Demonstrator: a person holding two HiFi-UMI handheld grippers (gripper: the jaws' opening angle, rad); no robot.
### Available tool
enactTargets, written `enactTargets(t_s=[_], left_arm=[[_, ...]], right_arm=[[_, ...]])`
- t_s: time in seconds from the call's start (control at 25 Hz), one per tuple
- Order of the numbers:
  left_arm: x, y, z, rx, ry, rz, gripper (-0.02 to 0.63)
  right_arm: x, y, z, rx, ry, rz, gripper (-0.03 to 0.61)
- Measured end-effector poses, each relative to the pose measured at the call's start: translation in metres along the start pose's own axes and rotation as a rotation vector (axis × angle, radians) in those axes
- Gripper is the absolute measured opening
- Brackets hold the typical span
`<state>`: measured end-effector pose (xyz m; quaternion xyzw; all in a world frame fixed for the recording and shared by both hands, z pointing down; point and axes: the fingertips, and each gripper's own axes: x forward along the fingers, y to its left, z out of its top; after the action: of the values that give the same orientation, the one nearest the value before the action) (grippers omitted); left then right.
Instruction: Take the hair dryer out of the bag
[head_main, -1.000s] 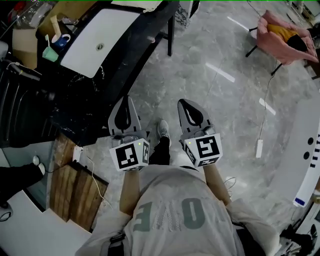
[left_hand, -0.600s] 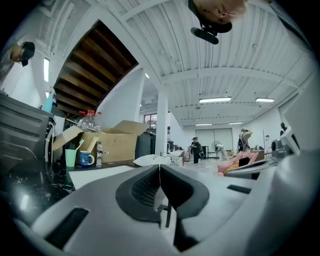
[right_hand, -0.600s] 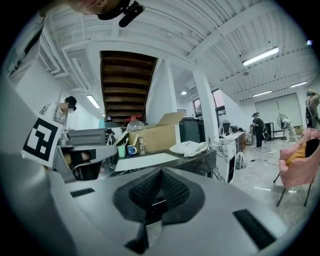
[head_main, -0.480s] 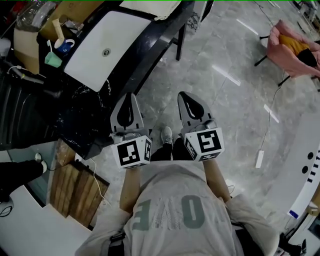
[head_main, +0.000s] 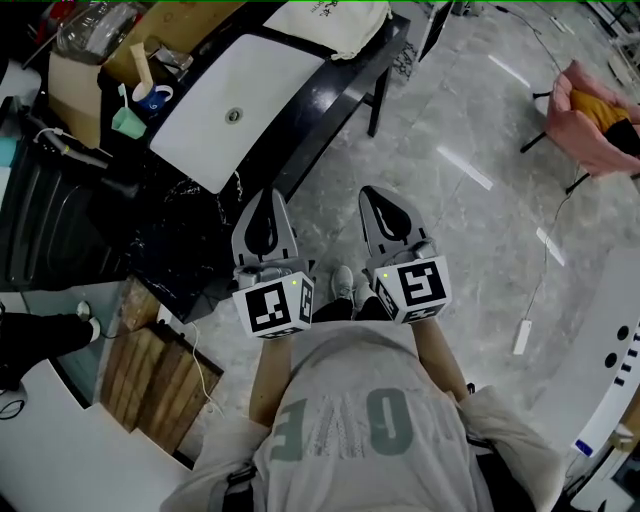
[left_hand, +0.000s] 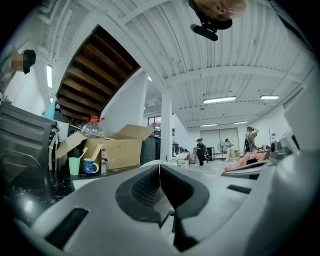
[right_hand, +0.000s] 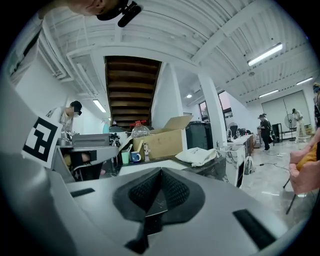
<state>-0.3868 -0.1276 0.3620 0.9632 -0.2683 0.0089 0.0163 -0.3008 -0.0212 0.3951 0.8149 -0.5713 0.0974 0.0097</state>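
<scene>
A white cloth bag (head_main: 330, 22) lies at the far end of the black counter (head_main: 330, 95); the right gripper view shows it too, slumped on the counter edge (right_hand: 199, 156). No hair dryer is visible. My left gripper (head_main: 267, 193) and right gripper (head_main: 373, 191) are held side by side over the marble floor, short of the counter, pointing roughly level. Both are shut with nothing between the jaws, as the left gripper view (left_hand: 160, 165) and the right gripper view (right_hand: 161, 170) confirm.
A white sink basin (head_main: 235, 100) is set in the counter. Beyond it stand a cardboard box (head_main: 90, 60), a green cup (head_main: 128, 122) and a blue mug (head_main: 152, 98). A wooden crate (head_main: 150, 370) sits at lower left, a pink chair (head_main: 600, 120) at far right, a power strip (head_main: 520, 337) on the floor.
Both grippers have moved forward toward the counter, still shut. The sink has slid down and right in the head view, and the white bag has come into sight at the top.
</scene>
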Motion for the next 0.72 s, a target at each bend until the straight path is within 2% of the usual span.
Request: enactTargets(t_s=[0.2, 0.32, 0.48, 0.72], left_arm=[[0.016, 0.015, -0.004, 0.013, -0.018, 0.007, 0.031], [0.029, 0.024, -0.009, 0.008, -0.020, 0.002, 0.031], [0.046, 0.023, -0.014, 0.002, -0.003, -0.021, 0.031], [0.069, 0.019, -0.014, 0.001, -0.035, -0.030, 0.031]], right_arm=[[0.017, 0.001, -0.002, -0.022, -0.003, -0.001, 0.031], [0.023, -0.006, -0.004, -0.029, 0.001, -0.033, 0.031], [0.031, -0.023, -0.002, -0.017, 0.016, -0.071, 0.031], [0.051, -0.049, 0.001, -0.038, -0.002, -0.089, 0.031]])
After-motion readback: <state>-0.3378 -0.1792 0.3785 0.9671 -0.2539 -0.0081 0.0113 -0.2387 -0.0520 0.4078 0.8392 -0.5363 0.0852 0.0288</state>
